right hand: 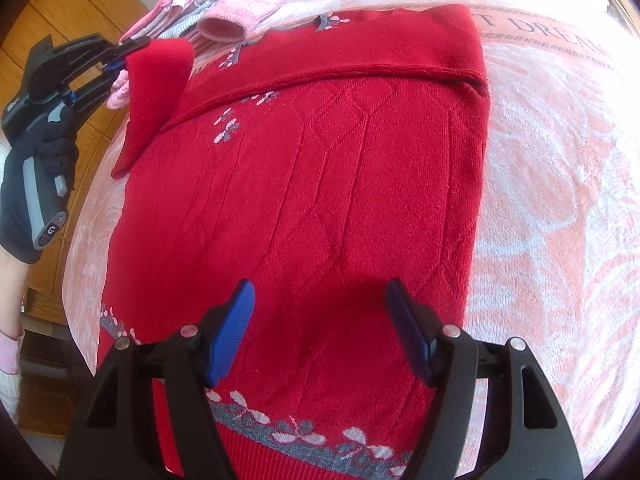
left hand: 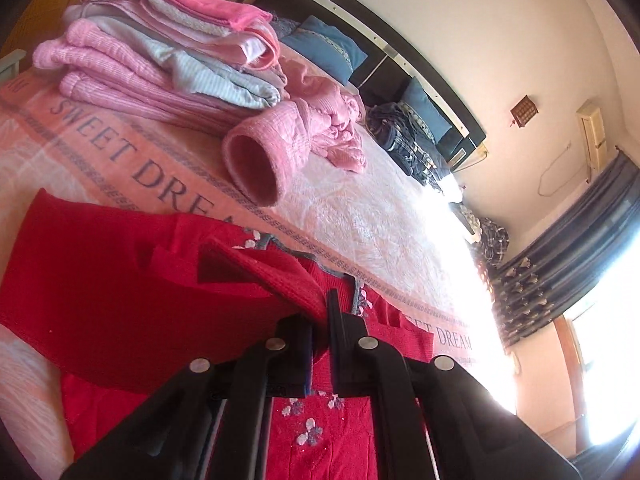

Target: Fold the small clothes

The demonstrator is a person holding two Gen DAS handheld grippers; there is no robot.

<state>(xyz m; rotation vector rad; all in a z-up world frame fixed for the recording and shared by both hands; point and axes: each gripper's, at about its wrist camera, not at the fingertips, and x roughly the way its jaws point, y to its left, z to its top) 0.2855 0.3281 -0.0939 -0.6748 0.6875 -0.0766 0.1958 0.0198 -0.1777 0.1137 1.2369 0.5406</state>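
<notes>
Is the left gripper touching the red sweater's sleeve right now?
Touching. The right wrist view shows the left gripper shut on the red sweater's sleeve, lifting it.

Red knit sweater (right hand: 320, 184) flat on bed, one sleeve lifted

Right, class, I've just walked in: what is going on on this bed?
A person is folding a red sweater spread on a pink blanket. The left gripper is shut on the end of one sleeve, lifted off the bed. The right gripper hangs open above the sweater's lower half, gripping nothing. The other sleeve already lies folded across the chest. A stack of folded clothes sits beyond.
</notes>
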